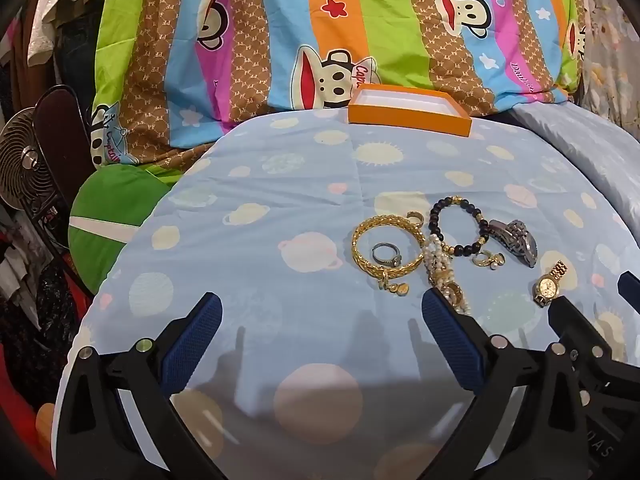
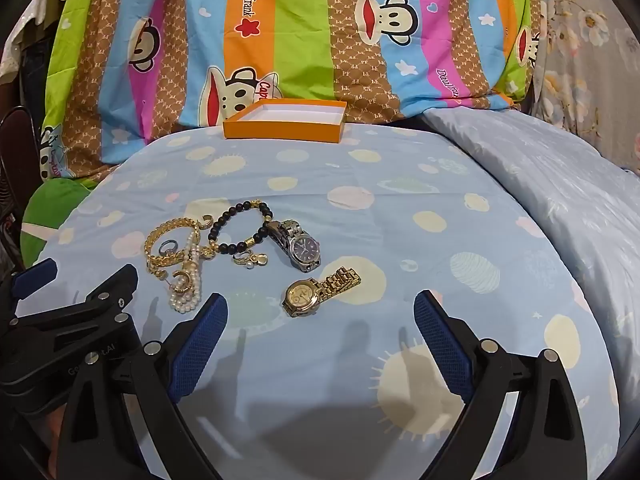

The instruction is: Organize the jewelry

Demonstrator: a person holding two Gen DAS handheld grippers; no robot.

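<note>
Jewelry lies in a loose cluster on the light blue bedsheet (image 1: pixel 280 184): a gold chain bracelet (image 1: pixel 387 251) with a silver ring (image 1: pixel 385 255) inside it, a black bead bracelet (image 1: pixel 458 226), a pearl strand (image 1: pixel 442 272), a silver watch (image 1: pixel 516 240) and a gold watch (image 1: pixel 550 282). In the right wrist view the gold watch (image 2: pixel 318 292) is nearest, the silver watch (image 2: pixel 298 245) behind it. An open orange box (image 1: pixel 408 110) (image 2: pixel 286 120) sits at the far edge, nothing visible inside. My left gripper (image 1: pixel 320 308) and right gripper (image 2: pixel 320 308) hover open, short of the cluster, holding nothing.
A striped cartoon-monkey quilt (image 1: pixel 320 32) is piled behind the box. A pale blue blanket (image 2: pixel 560 184) lies on the right. A green cushion (image 1: pixel 108 220) and a small fan (image 1: pixel 28 164) stand off the bed's left side, with hanging clothes (image 1: pixel 44 20) beyond.
</note>
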